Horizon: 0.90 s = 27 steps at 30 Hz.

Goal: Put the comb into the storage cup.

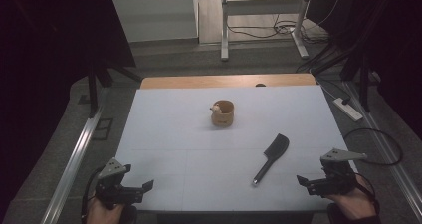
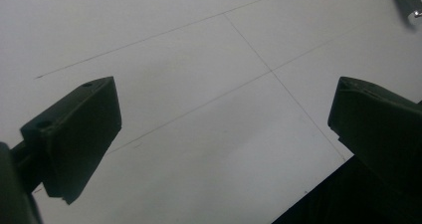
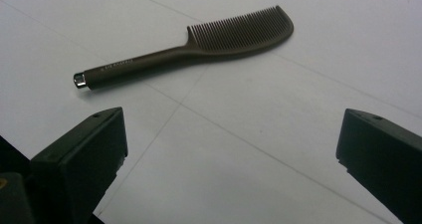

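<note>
The black comb (image 1: 271, 158) lies flat on the white surface (image 1: 169, 134), nearer the right gripper (image 1: 318, 183), whose jaws are spread wide and empty, facing it, likely for a reach. The left gripper (image 1: 130, 190) rests released at the near corner, well apart from the tan cup (image 1: 222, 113) mid-surface.

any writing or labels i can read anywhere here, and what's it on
Comb: a short line of pale print runs along its handle in the right gripper view, too small and blurred to read.
Wooden cup: no lettering can be made out on it.
White table: thin ruled lines, no words or numbers.
Left gripper and right gripper: no label can be made out on them.
</note>
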{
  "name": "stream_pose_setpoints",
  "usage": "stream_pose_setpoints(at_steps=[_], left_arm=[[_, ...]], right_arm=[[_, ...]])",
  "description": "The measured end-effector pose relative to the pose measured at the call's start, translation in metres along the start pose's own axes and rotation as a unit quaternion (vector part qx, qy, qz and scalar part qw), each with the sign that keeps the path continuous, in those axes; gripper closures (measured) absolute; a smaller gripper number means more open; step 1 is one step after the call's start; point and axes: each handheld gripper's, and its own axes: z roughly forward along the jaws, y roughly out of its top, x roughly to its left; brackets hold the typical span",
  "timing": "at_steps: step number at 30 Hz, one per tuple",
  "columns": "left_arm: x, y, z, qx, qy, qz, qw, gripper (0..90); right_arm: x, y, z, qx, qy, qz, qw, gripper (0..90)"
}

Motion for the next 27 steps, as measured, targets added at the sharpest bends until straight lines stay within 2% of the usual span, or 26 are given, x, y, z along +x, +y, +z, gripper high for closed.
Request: stream_pose_setpoints(at_steps=[2,12,17,27], left_arm=[[0.000,0.000,0.000,0.000,0.000,0.000,1.0000,1.0],[0.001,0.000,0.000,0.000,-0.001,-0.002,1.0000,1.0],[0.001,0.000,0.000,0.000,-0.002,-0.003,1.0000,1.0],[0.001,0.000,0.000,0.000,-0.002,-0.004,1.0000,1.0]], right_arm=[[0.000,0.003,0.001,-0.005,0.010,-0.007,0.9999,0.0],[-0.002,0.006,0.007,-0.005,0.030,-0.013,0.9994,0.0],[-0.003,0.008,0.011,-0.006,0.054,-0.012,0.9984,0.0],[-0.002,0.015,0.020,-0.005,0.069,-0.011,0.9976,0.0]])
